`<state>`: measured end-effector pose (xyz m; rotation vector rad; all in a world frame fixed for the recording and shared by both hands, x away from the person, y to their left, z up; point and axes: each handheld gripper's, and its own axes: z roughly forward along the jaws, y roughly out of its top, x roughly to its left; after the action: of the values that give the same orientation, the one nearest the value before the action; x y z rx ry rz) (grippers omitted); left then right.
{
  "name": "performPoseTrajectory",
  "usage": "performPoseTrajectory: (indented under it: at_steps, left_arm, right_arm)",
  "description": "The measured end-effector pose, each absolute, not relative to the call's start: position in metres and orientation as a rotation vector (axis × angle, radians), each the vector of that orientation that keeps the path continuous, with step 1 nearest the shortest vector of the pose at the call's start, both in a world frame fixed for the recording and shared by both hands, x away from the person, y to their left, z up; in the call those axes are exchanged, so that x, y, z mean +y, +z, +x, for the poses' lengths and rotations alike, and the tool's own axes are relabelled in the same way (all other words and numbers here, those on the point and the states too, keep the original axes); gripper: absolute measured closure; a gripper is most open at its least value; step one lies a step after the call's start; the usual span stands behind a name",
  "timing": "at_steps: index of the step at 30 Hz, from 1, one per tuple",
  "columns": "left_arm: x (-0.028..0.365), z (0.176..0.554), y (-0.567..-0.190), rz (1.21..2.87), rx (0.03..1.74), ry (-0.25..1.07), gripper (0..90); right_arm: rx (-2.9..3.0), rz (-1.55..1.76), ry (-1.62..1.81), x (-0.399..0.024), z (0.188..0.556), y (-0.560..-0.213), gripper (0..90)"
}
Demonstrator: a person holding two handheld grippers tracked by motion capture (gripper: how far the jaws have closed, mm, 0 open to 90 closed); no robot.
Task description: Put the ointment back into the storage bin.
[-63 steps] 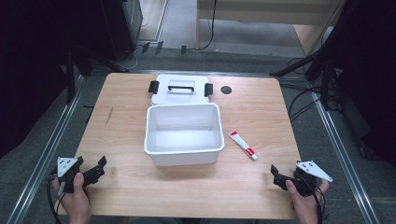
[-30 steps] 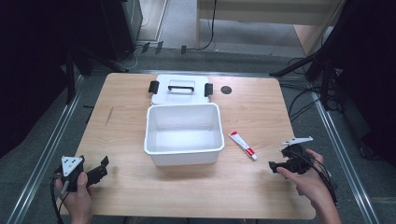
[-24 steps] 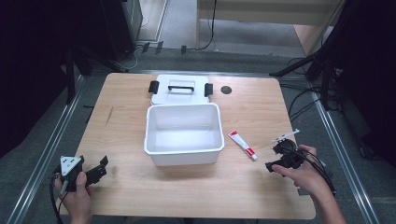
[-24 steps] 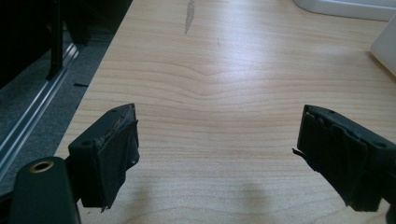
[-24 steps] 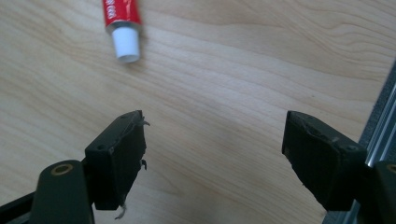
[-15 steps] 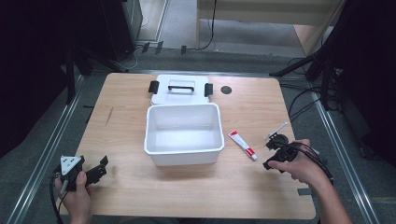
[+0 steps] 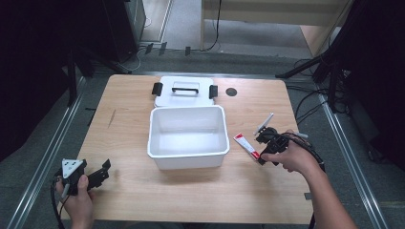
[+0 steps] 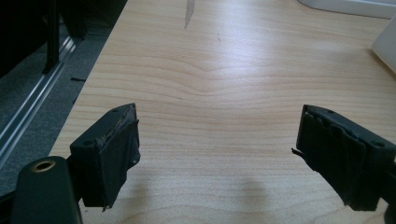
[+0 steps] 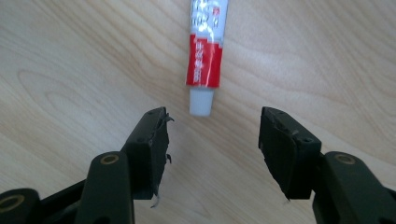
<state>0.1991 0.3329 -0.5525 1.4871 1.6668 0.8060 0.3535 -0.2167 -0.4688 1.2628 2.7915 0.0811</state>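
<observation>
The setting is a laboratory recording bay. A bare wooden table (image 7: 143, 114) stands on grey carpet between aluminium floor rails (image 7: 43, 167). Black stands (image 7: 329, 71) and loose cables (image 7: 305, 107) surround it; the background is dark.

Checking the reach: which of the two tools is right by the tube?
The right tool, open, its jaws just short of the tube's white cap; the left tool sits far away.

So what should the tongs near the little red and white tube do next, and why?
Probably ease the right tongs forward a little until the tube's white cap sits between the jaws, then squeeze. The tube lies flat on the table, its cap just ahead of the jaws, which have just been closing with nothing between them.
</observation>
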Motion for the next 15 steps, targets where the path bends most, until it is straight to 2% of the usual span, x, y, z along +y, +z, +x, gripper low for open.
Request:
performPoseTrajectory:
  at_steps: [3,9,15]
  left_arm:
    - [0.333,0.199,-0.552,1.487,1.667,0.804,13.7]
    - [0.334,0.199,-0.553,1.485,1.662,0.794,13.7]
    - [0.335,0.200,-0.553,1.492,1.663,0.779,13.8]
  right_arm:
    - [2.795,1.279,0.089,-0.213,0.358,-0.468,48.0]
    - [2.794,1.346,0.072,-0.201,0.369,-0.473,49.6]
    - [2.776,1.360,0.016,-0.186,0.375,-0.480,58.1]
